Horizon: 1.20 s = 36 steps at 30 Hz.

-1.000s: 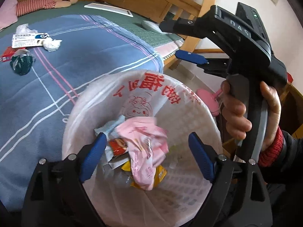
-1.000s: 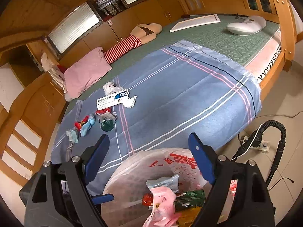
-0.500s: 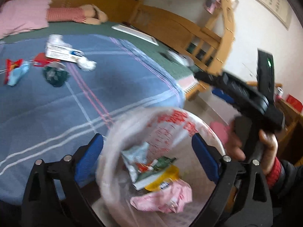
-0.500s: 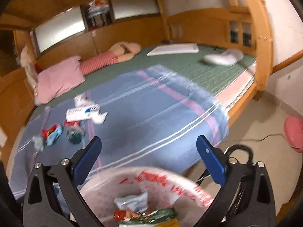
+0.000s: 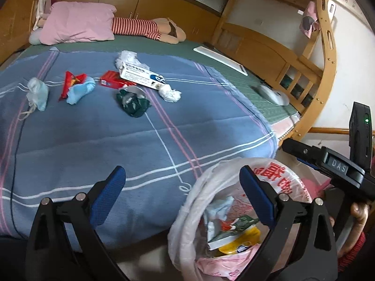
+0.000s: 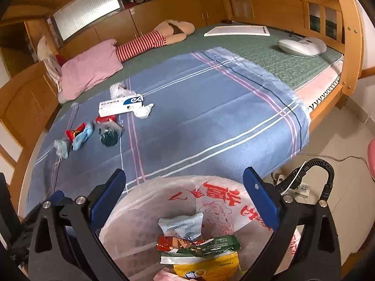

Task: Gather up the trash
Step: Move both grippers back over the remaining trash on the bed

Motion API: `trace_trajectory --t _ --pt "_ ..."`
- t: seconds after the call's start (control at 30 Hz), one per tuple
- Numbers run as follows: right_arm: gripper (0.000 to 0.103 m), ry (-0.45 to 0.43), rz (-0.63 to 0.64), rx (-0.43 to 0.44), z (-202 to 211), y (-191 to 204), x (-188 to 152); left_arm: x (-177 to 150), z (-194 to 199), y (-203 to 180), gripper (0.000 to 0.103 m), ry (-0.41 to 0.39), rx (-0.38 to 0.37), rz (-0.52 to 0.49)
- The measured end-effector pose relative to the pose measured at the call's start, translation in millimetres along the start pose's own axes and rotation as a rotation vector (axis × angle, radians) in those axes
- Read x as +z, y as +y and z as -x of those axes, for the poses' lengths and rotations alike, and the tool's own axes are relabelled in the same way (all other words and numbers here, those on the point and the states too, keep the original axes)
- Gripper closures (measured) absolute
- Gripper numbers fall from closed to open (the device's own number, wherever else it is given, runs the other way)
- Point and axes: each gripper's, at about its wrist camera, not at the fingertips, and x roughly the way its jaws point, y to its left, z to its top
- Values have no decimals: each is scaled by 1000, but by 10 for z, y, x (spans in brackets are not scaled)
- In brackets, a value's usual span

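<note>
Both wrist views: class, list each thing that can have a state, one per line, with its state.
Left tool: open, empty.
Right tool: open, empty.
Bin bag: open, partly filled with wrappers.
White carton: lying flat on the blanket.
Dark green wrapper: crumpled, on the blanket.
White tissue: wadded, beside the carton.
Blue blanket: spread over the bed.

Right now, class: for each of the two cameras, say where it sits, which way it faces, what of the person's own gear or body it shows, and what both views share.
Left wrist: mounted on the left gripper, facing across the blue blanket towards the pink pillow; shows its own open fingers, plus the right gripper's body at the right edge, held by a hand.
Right wrist: mounted on the right gripper, above the bag-lined bin, facing the bed; shows its own open fingers.
Shared: bin, blanket, white box, dark green wrapper.
</note>
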Motion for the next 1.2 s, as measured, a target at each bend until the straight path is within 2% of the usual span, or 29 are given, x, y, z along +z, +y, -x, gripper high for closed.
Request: trace_trajectory --t 0.2,0.3,0.37,0.43,0.47,0.5,0.57,0.63,0.67,0.7,0.73,0.77,0.83,0.9,0.97,1.03,1.07,1.13,1.2 --pt "7 -3 22 16 -16 75 -28 2 -16 22 6 16 30 1" --pt "12 0 24 17 -29 92 -31 -8 -16 30 7 17 60 6" --pt "21 1 29 9 -42 111 -36 -18 -33 75 16 21 104 20" --pt "30 11 29 10 -73 124 -44 -27 -68 156 40 42 134 55" --pt "39 18 27 14 -87 127 -44 -31 -86 209 46 53 151 78" --pt "43 27 24 18 -109 137 -46 -33 -101 285 55 64 170 112" --pt "55 40 21 23 -152 160 -37 -21 -81 441 62 63 177 183" --pt "61 45 21 33 -196 200 -11 58 47 618 64 15 172 256" --pt "61 47 23 42 -224 234 20 119 134 702 64 -21 167 284" --pt "61 51 30 54 -260 284 59 241 289 844 64 -90 177 315" --pt "61 55 37 60 -293 335 97 337 390 944 59 -134 208 321" --pt "61 60 51 64 -342 411 152 476 504 1089 53 -180 277 324" --pt "59 73 69 84 -481 595 287 681 661 1361 19 -236 408 360" --pt "46 97 80 119 -624 765 384 808 765 1707 10 -265 495 443" --pt "38 123 107 169 -838 1042 493 821 791 2046 10 -252 545 557" --pt "35 141 158 192 -1058 1351 582 671 763 2362 9 -241 584 699" --pt "35 144 179 199 -1142 1485 616 579 722 2506 9 -179 595 796" --pt "32 161 260 231 -1427 1940 697 412 713 2665 9 -135 565 935" --pt "32 179 323 261 -1663 2316 724 302 766 2736 9 -136 607 1005"
